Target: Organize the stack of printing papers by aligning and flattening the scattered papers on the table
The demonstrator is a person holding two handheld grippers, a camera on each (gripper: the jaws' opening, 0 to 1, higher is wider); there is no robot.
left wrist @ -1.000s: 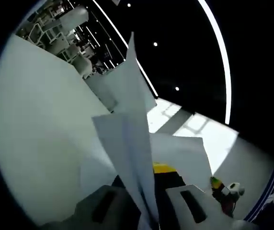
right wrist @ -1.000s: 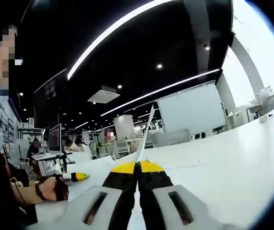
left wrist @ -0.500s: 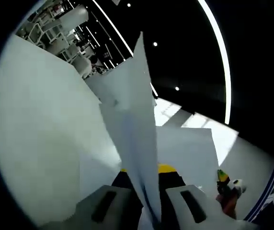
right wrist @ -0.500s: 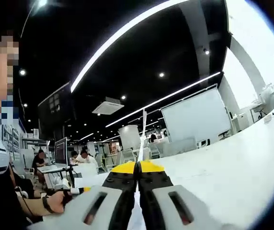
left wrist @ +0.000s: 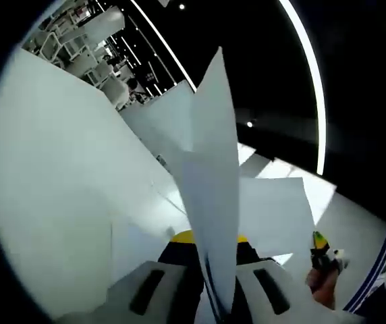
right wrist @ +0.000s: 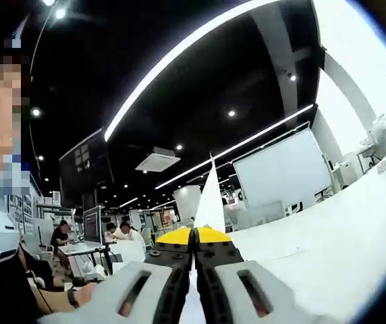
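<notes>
Currently, stage: mid-task | left tongs (left wrist: 213, 307): clamped on white printing-paper sheets (left wrist: 210, 202) | right tongs (right wrist: 194, 246): clamped on sheets' edge | sheets above white table (left wrist: 51, 202) | remaining: align, flatten

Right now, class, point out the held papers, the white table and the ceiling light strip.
papers (left wrist: 213, 202), left gripper view, middle of sheets.
white table (right wrist: 341, 223), right gripper view, bare top.
ceiling light strip (right wrist: 179, 57), right gripper view, mid-length.

We cannot see the left tool's (left wrist: 210, 251) tips behind the papers (left wrist: 213, 202) standing between them. The right tool (right wrist: 194, 237) hides the sheet's (right wrist: 210, 202) lower part. The far seated people (right wrist: 122, 231) are too small to make out.
</notes>
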